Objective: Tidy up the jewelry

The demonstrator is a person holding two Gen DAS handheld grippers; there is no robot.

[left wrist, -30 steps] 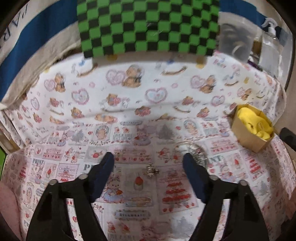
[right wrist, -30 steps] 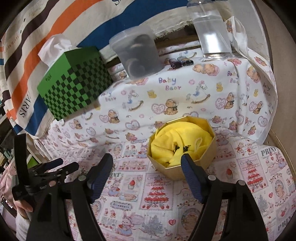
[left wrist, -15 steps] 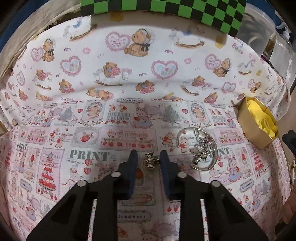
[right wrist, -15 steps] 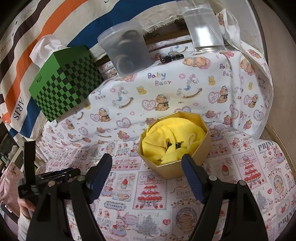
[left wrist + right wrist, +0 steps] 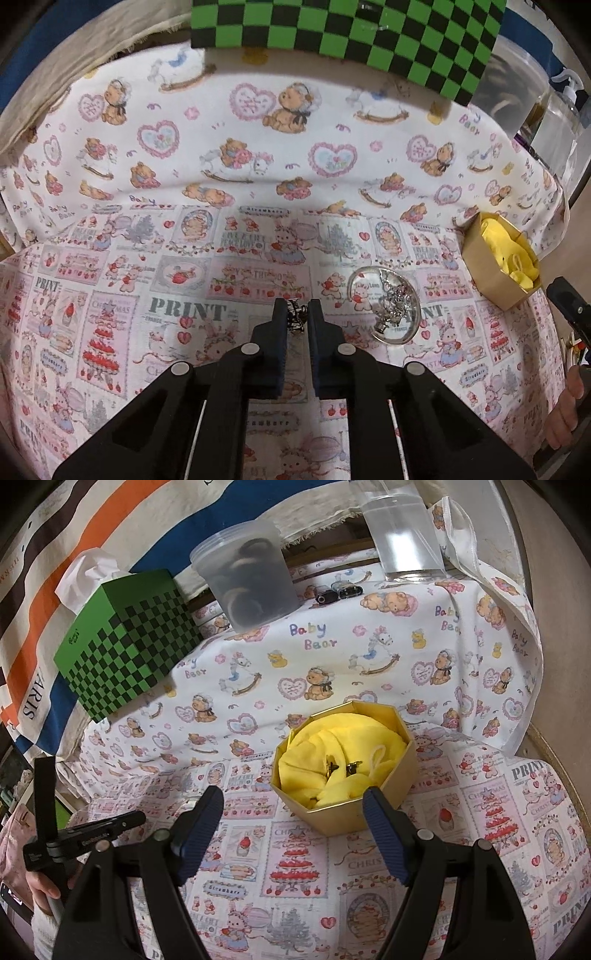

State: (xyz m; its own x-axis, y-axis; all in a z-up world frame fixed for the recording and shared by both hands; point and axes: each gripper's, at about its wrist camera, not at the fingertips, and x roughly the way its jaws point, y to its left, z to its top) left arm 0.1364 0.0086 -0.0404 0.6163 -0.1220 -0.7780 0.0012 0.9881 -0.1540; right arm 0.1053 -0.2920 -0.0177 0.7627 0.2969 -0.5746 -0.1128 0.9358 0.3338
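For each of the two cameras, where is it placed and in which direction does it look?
Left wrist: on the left tool, looking down at the printed cloth; its fingers pinch a small silver charm, beside a glass dish. A hand shows at right.
Right wrist: on the right tool, open, facing the gold box.
Shared: gold box, green checkered box, cloth.

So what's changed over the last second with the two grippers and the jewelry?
The left gripper moved in and its jaws have just been closing onto the small silver charm lying on the printed cloth. The right gripper stayed open before the gold box; the glass dish kept its jewelry.
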